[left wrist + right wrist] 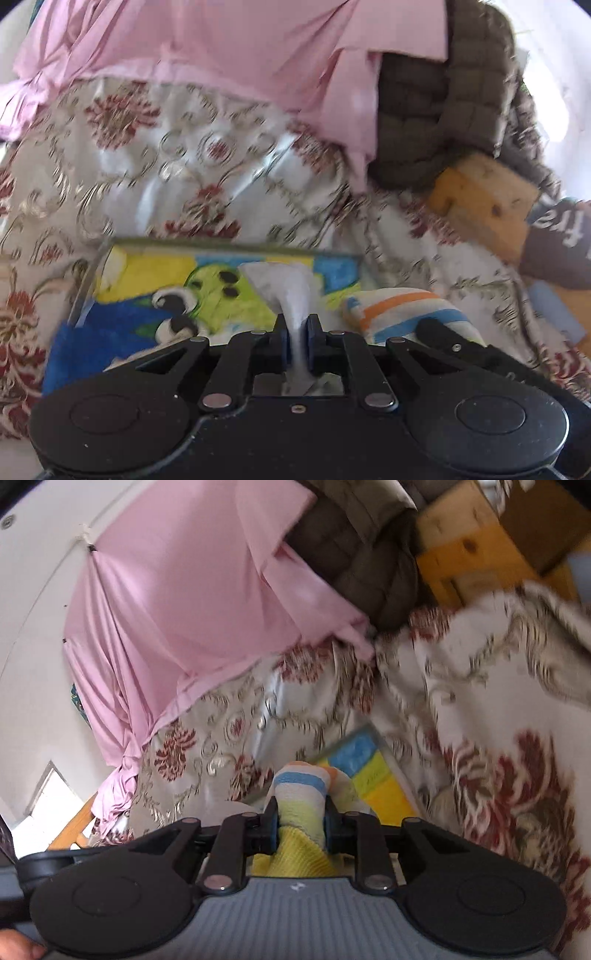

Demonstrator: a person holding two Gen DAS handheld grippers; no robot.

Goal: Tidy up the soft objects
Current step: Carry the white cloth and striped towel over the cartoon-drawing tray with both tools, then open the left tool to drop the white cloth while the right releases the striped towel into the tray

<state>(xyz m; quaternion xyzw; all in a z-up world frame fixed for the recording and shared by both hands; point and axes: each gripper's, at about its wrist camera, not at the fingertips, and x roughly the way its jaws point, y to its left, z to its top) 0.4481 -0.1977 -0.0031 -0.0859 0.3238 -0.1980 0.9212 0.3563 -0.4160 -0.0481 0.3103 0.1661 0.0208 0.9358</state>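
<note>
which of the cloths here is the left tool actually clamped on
The plain white cloth, pinched thin between the left tool; the striped cloth sits in the right tool, and the cartoon towel lies flat.

Left gripper (296, 341): black linkage arms, silver pivot rivets, two round black discs, blue-padded fingers (283, 345). Right gripper (300, 827): same black build, ribbed grey plate with small white mark.

Bright daylight, motion blur, fisheye-bent edges
</note>
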